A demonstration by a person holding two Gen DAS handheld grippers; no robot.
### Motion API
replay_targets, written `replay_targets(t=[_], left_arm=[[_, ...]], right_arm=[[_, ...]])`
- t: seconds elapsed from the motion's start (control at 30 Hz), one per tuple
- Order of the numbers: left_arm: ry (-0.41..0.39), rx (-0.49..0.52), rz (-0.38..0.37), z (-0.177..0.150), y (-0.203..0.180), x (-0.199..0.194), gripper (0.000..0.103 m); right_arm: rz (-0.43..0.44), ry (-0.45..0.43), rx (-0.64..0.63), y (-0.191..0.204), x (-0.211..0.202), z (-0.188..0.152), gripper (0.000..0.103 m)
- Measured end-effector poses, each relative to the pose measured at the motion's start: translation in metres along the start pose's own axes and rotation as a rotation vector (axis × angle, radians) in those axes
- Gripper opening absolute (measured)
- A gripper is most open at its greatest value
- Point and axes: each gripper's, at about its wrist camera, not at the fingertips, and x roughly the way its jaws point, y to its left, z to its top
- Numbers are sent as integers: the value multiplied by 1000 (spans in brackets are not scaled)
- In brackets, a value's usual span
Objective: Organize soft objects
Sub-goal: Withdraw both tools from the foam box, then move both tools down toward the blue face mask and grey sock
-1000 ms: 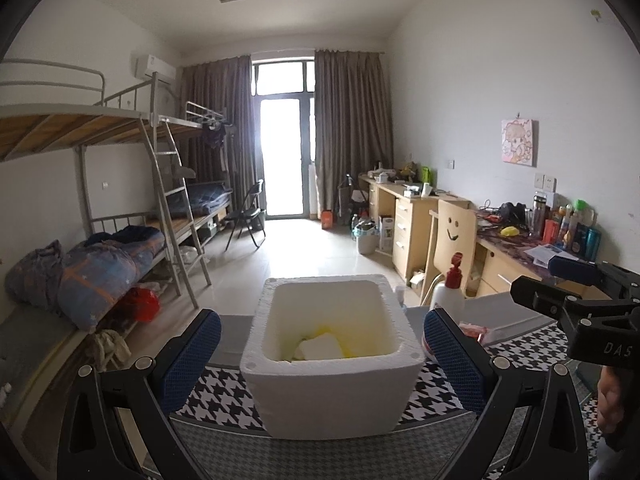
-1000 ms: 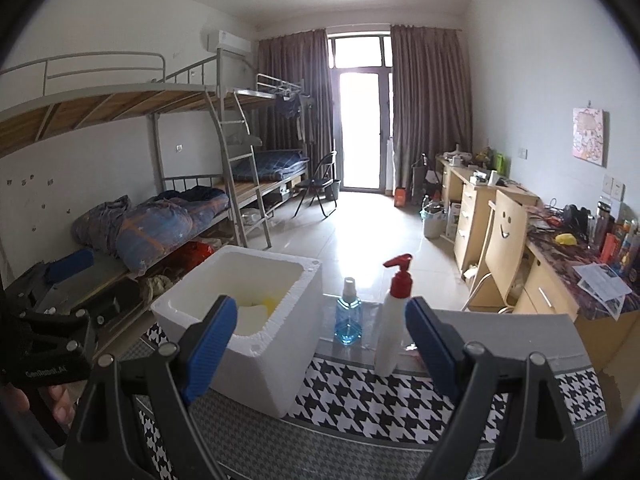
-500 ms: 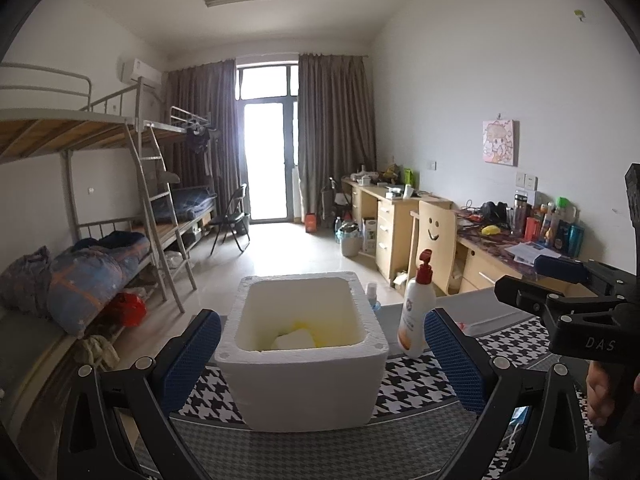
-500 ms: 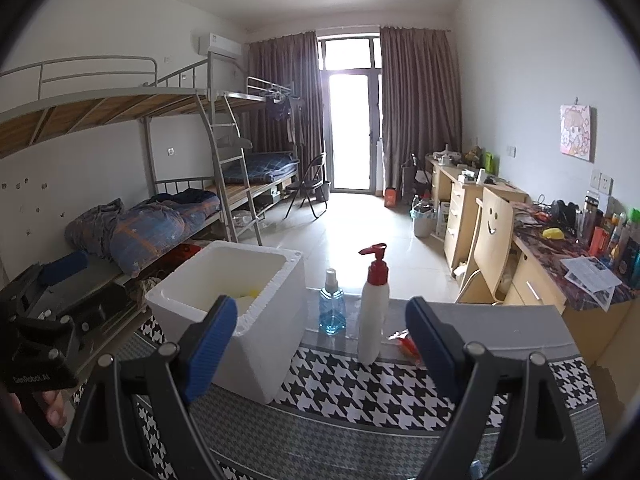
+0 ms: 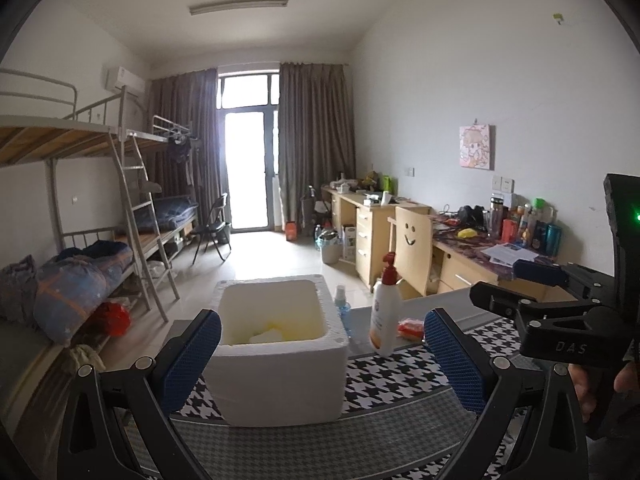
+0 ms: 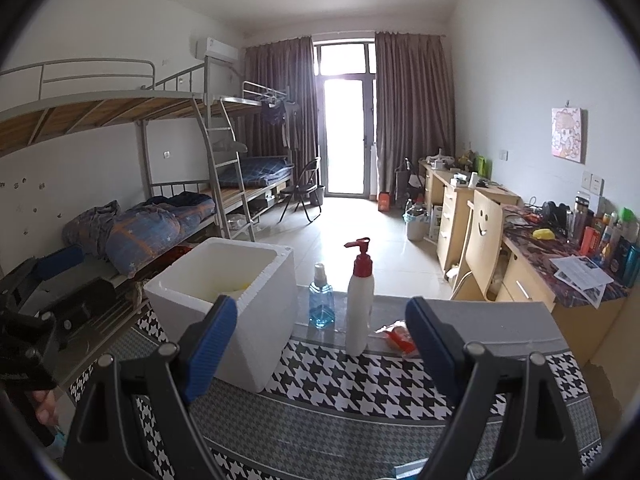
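Note:
A white foam box stands on the houndstooth table cloth; it also shows in the right wrist view. Inside it lie a white soft piece and something yellow. My left gripper is open and empty, held back from the box, its pads to either side of it. My right gripper is open and empty, to the right of the box. A red-orange soft packet lies behind the pump bottle, also in the right wrist view.
A white pump bottle with red top and a blue spray bottle stand right of the box. The table's far edge is grey. Beyond are bunk beds, a desk and a wooden chair.
Both grippers have pulled back and up from the box. The box now looks smaller and farther, and the bottles have come into the left wrist view.

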Motion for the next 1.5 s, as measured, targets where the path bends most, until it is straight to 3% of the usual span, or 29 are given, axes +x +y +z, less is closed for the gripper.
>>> replay_targets(t=[0.63,1.3,1.5], left_arm=[[-10,22,9,-10,-23,-11,102],[-5,27,-62,-30,-41,-11,102],[24,24,-89,-36,-44,-4,102]], right_arm=[[-29,-9,5,-5,-29,-16,89],[-55,-7,68,-18,-48,-43,89],[-79,-18,83,-23,-57,-49,98]])
